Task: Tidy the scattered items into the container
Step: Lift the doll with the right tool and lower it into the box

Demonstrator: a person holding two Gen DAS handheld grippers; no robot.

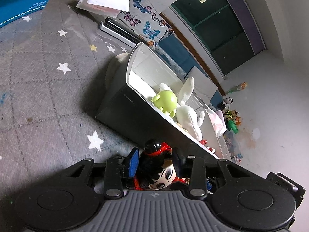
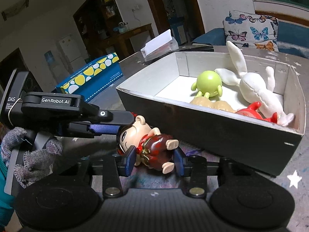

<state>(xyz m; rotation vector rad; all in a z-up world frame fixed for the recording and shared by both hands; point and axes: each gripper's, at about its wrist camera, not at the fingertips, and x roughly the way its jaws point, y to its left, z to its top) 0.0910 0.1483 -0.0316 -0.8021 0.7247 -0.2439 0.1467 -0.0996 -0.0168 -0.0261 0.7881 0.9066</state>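
A doll (image 2: 156, 145) with black hair, a red ribbon and a dark red dress lies on the star-patterned cloth just in front of the black box (image 2: 222, 135). My right gripper (image 2: 154, 160) has its blue pads pressed on both sides of the doll's body. My left gripper (image 2: 123, 123) reaches in from the left, its fingers against the doll's head. In the left wrist view the doll (image 1: 164, 176) fills the gap of my left gripper (image 1: 156, 154). Inside the box (image 1: 119, 104) lie a green toy (image 2: 209, 82), a white plush rabbit (image 2: 255, 90) and a red toy (image 2: 251, 111).
A blue box with yellow and white dots (image 2: 92, 75) stands behind the left gripper. A white paper holder (image 2: 160, 42) and a butterfly cushion (image 2: 251, 31) sit beyond the box. A gloved hand (image 2: 32, 154) holds the left gripper. Several small toys (image 1: 231, 114) lie on the floor.
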